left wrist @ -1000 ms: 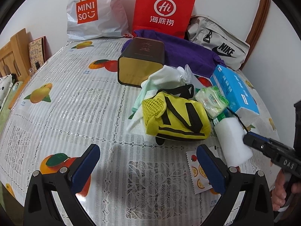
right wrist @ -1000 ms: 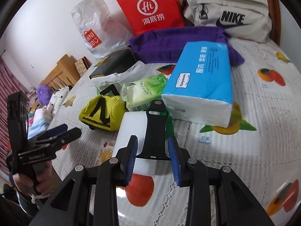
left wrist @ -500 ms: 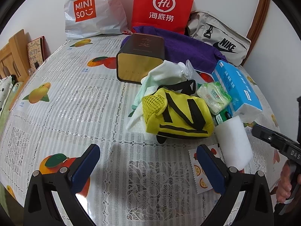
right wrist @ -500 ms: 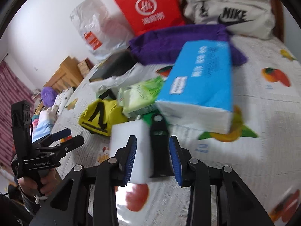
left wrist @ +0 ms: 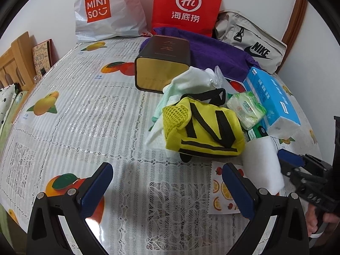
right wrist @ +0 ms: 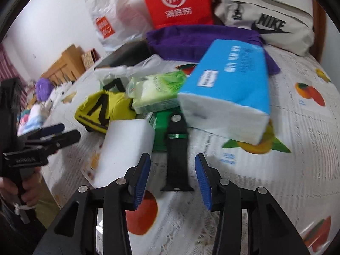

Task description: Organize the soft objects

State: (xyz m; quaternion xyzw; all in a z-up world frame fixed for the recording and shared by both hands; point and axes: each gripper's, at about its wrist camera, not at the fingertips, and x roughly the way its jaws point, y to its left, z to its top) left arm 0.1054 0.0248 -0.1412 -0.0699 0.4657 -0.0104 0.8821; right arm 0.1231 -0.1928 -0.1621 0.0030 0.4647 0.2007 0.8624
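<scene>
A pile of soft things lies on the fruit-print tablecloth: a yellow bag with black straps, a white cloth, a green wipes pack, a blue tissue pack and a white foam block. My left gripper stands open in front of the yellow bag, with nothing between its fingers. In the right wrist view a black strap lies flat on the table. My right gripper straddles it; its jaws are opening and the pads do not touch the strap. The white foam block sits just left of it.
A gold tin stands behind the pile on a purple cloth. A white shopping bag, a red bag and a grey sports bag line the wall. A green box lies under the strap's far end.
My right gripper has dropped slightly and rolled, and its jaws stand wider around the black strap. The left gripper has stayed where it was.
</scene>
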